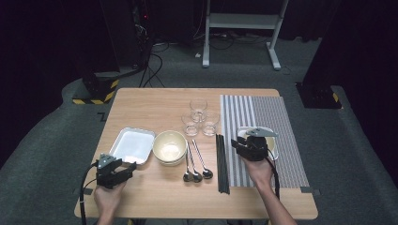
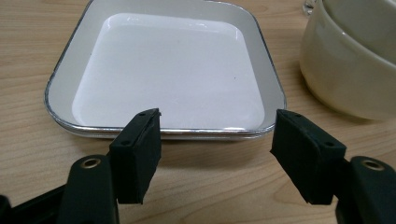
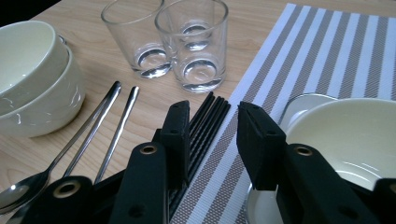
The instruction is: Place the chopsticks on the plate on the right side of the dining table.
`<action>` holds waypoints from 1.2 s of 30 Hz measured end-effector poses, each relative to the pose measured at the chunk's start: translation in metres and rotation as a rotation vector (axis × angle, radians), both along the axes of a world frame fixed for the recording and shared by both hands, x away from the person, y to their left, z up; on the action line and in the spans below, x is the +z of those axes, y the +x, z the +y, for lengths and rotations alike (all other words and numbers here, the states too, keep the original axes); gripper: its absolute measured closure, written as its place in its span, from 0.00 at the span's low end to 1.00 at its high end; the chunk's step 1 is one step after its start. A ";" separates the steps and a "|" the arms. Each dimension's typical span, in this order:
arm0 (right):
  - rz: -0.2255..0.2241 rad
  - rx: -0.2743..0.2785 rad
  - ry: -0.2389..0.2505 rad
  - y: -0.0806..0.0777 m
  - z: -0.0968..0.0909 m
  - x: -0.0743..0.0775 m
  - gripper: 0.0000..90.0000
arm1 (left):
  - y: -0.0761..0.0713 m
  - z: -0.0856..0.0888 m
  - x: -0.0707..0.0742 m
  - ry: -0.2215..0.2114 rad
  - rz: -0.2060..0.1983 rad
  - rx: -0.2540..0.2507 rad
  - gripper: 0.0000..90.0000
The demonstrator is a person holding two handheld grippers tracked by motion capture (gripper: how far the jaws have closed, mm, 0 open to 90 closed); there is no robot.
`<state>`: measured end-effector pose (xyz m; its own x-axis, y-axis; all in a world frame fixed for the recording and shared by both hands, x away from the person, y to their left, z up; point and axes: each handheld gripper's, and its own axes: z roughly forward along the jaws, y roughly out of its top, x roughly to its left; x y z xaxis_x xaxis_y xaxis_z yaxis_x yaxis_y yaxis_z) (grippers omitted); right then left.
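Table setting, early stage by the look of it. One place partly laid on the striped mat [image 1: 263, 136]: a bowl [image 3: 345, 135] sits on a plate [image 3: 299, 105] at the mat's left part. Left to do, as I judge: glass, spoon and chopsticks have yet to go to the mat, and the stock on bare wood is untouched. Right gripper [image 1: 245, 143] hangs over the mat's near-left edge, just beside the bowl and the chopsticks [image 1: 222, 164]; jaws part open, a gap between the pads, nothing in them. Left gripper [image 1: 126, 169] rests low near the front-left, pointing at the near rim of the tray [image 1: 133, 145]; jaws wide, empty, pads short of the rim. Count: glasses [image 1: 199, 117] three, clustered at table centre; spoons [image 1: 197, 161] three, side by side; stacked bowls [image 1: 170, 147] two, between tray and spoons, plus the one on the mat; tray one; mat one; chopsticks a black bundle along the mat's left edge, number not clear.
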<state>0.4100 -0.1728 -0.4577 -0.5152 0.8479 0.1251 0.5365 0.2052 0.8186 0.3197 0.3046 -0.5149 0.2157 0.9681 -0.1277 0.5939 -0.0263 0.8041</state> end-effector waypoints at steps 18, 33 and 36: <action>0.023 0.046 -0.020 -0.002 0.024 -0.018 0.70 | -0.004 -0.007 -0.014 0.059 0.027 0.008 0.35; 0.048 0.080 -0.041 -0.002 0.040 -0.034 0.66 | -0.004 -0.011 -0.020 0.101 0.039 0.023 0.34; 0.053 0.084 -0.043 -0.002 0.042 -0.035 0.66 | -0.003 -0.012 -0.020 0.115 0.040 0.024 0.34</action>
<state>0.4085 -0.1307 -0.4930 -0.5783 0.8071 0.1186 0.5582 0.2855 0.7790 0.3163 0.2924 -0.5352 0.1892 0.9817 -0.0236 0.6270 -0.1023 0.7723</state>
